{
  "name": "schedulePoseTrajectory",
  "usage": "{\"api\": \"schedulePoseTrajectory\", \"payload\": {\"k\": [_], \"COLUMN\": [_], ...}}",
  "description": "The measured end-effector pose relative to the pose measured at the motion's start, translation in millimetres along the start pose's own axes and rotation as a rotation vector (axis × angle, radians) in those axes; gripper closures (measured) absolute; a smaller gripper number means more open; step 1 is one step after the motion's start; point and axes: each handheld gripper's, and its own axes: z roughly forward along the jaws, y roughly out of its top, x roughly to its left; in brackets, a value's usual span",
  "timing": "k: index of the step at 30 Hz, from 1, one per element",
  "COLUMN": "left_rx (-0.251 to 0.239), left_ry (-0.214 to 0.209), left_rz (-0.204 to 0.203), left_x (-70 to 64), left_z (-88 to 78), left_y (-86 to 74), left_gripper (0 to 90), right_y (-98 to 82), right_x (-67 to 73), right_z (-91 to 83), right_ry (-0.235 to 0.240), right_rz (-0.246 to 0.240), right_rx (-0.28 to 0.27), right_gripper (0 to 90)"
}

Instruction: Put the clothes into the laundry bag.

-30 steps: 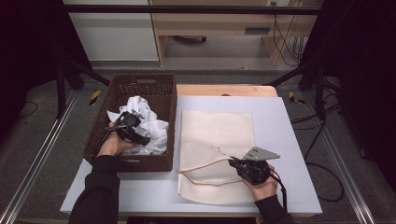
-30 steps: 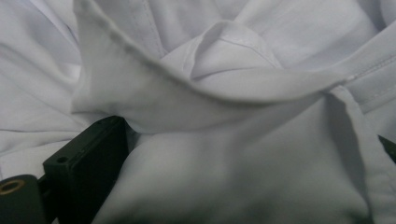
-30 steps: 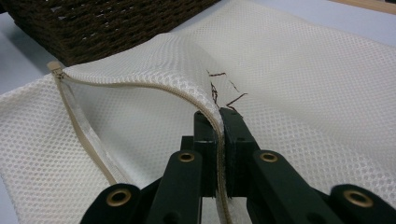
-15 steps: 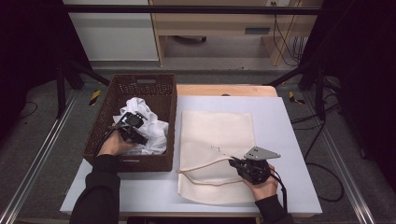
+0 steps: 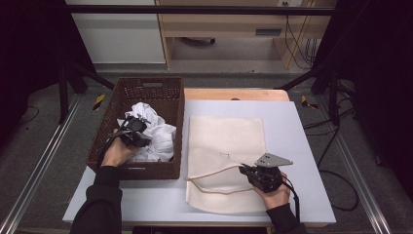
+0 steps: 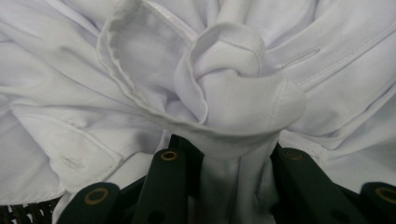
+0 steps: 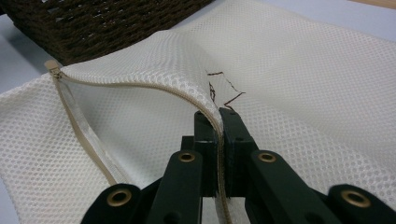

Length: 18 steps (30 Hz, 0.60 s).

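Left gripper (image 5: 139,138), left-centre of high view, inside wicker basket (image 5: 170,87); jaws just been closing, now pinched on bunched fold of white shirt (image 5: 157,131), likely for lifting out. Right gripper (image 5: 247,171), lower right, jaws clamped together on zipper edge of mesh laundry bag (image 5: 226,139), holding mouth raised, presumably to receive shirt.

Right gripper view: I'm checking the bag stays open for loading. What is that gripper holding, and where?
The right gripper is shut on the mesh laundry bag, pinching its upper zipper edge and lifting the mouth open.
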Motion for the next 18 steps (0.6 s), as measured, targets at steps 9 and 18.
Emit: {"api": "schedulePoseTrajectory", "payload": {"k": [9,18], "left_rx": [-0.165,-0.103], "left_ry": [-0.005,-0.039], "left_rz": [-0.050,0.003], "left_x": [5.1,4.6], "left_z": [-15.8,-0.9], "left_y": [-4.6,1.9], "left_gripper": [73.3,25.4], "right_y": [-0.1,-0.1], "right_x": [0.2,0.1], "right_z": [0.3,0.8], "right_ry": [-0.002,0.001], "right_rz": [0.000,-0.001], "right_rx": [0.002,0.005], "right_gripper": [86.4,86.0]}}
